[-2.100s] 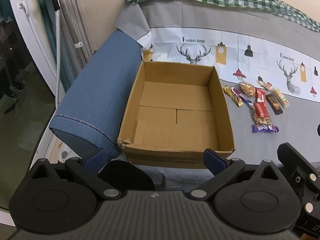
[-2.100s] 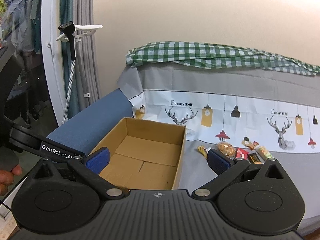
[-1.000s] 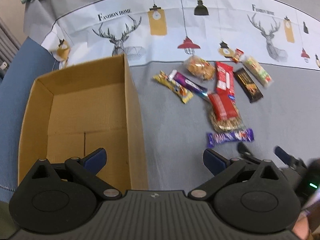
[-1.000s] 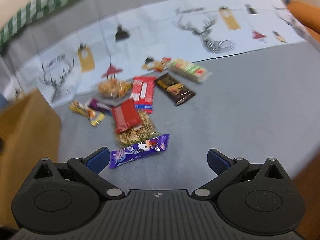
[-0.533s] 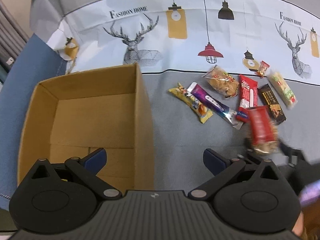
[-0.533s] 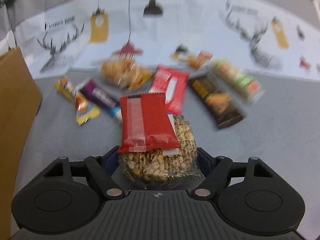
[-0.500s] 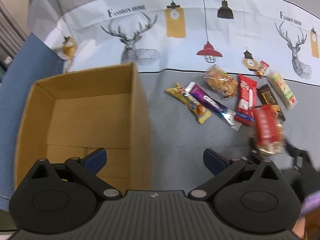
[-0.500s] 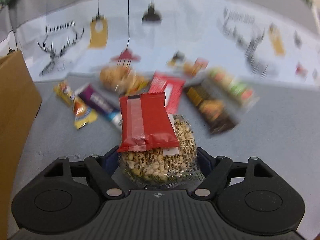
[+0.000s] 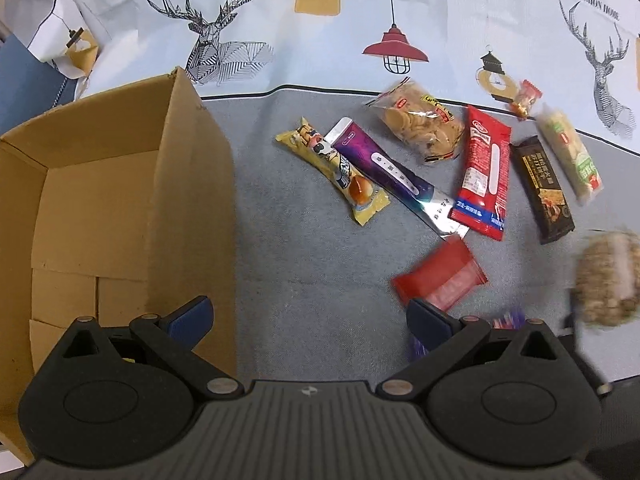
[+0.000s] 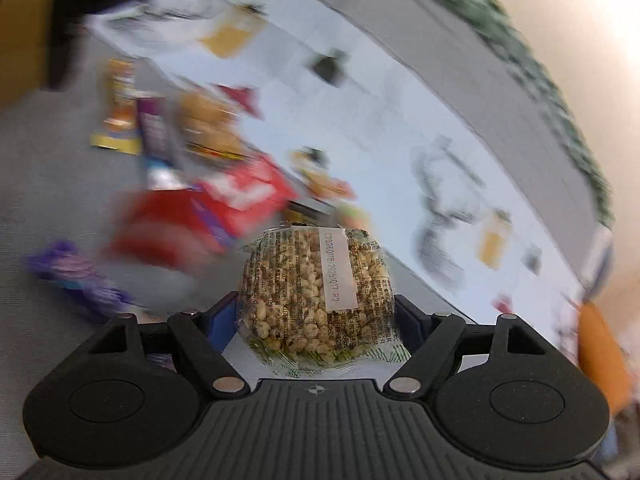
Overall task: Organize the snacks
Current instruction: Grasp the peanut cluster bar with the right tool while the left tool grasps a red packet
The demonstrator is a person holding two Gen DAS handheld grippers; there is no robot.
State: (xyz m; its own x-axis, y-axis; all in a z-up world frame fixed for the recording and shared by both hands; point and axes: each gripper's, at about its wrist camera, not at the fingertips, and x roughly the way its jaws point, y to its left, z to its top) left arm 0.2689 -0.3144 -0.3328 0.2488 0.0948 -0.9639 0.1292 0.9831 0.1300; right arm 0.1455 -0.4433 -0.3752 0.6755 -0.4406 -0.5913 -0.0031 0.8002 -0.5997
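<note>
My right gripper point(image 10: 316, 320) is shut on a round puffed-grain cake in clear wrap point(image 10: 316, 296) and holds it above the grey cloth; the cake shows blurred at the right of the left wrist view point(image 9: 608, 276). A small red packet point(image 9: 440, 276) lies blurred on the cloth. My left gripper point(image 9: 308, 314) is open and empty, beside the right wall of an open cardboard box point(image 9: 192, 208). Several snacks lie beyond: a yellow bar point(image 9: 340, 168), a purple bar point(image 9: 388, 172), a cracker bag point(image 9: 420, 120), a long red packet point(image 9: 484, 172) and a dark bar point(image 9: 544, 188).
A purple wrapper point(image 9: 508, 318) lies half hidden behind my left gripper's right finger. A white deer-print cloth point(image 9: 320, 20) rises behind the snacks. A blue cushion point(image 9: 24, 80) sits behind the box. An orange object point(image 10: 600, 352) shows at the right of the right wrist view.
The red packet that lay on top of the grain cake has slid off onto the cloth. My right gripper has lifted and swung with the cake. My left gripper moved closer over the snacks.
</note>
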